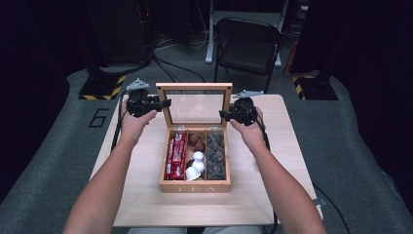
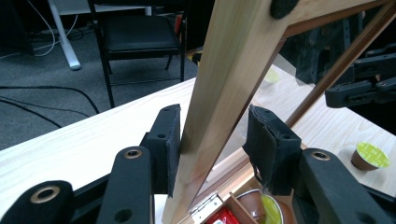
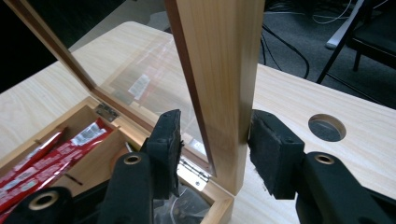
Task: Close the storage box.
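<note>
Right now I have the pale wooden tea box (image 1: 195, 186) at the middle of the desk (image 1: 136, 204), its glass-paned wooden lid (image 1: 194, 87) standing upright. My left tool (image 1: 165, 103) straddles the lid's left rail, one pad touching, the other clear. My right tool (image 1: 224, 114) is released around the right rail. Judging by this, opening is done; next, both tools back away sideways without nudging the lid.

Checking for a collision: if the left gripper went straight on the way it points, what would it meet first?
Most likely the lid's wooden side rail, standing between the left gripper's jaws; depth beyond it is unclear.
</note>
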The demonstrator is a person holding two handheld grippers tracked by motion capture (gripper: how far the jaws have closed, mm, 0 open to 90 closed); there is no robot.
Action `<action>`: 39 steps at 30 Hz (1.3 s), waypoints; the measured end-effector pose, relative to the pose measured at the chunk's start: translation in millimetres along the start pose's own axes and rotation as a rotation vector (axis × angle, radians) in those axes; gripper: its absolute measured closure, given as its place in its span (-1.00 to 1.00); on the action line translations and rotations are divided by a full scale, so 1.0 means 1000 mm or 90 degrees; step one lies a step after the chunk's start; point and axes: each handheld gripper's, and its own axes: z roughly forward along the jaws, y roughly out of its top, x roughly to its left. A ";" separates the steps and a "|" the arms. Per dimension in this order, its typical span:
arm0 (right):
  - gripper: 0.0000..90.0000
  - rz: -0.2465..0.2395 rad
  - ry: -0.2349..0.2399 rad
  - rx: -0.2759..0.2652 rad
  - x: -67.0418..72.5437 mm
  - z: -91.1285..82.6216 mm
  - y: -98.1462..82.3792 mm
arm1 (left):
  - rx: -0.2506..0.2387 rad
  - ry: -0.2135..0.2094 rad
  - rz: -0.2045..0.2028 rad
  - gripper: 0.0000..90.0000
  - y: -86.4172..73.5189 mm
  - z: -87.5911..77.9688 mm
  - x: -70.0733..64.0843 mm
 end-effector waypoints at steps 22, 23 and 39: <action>0.36 -0.004 0.025 -0.022 0.008 -0.035 0.010 | 0.017 -0.001 0.005 0.17 -0.007 -0.014 -0.014; 0.36 -0.004 0.027 -0.021 0.008 -0.036 0.010 | 0.022 -0.001 0.008 0.17 -0.007 -0.015 -0.015; 0.34 -0.031 0.034 -0.014 0.016 -0.043 0.002 | 0.004 -0.014 0.015 0.18 -0.002 -0.051 -0.032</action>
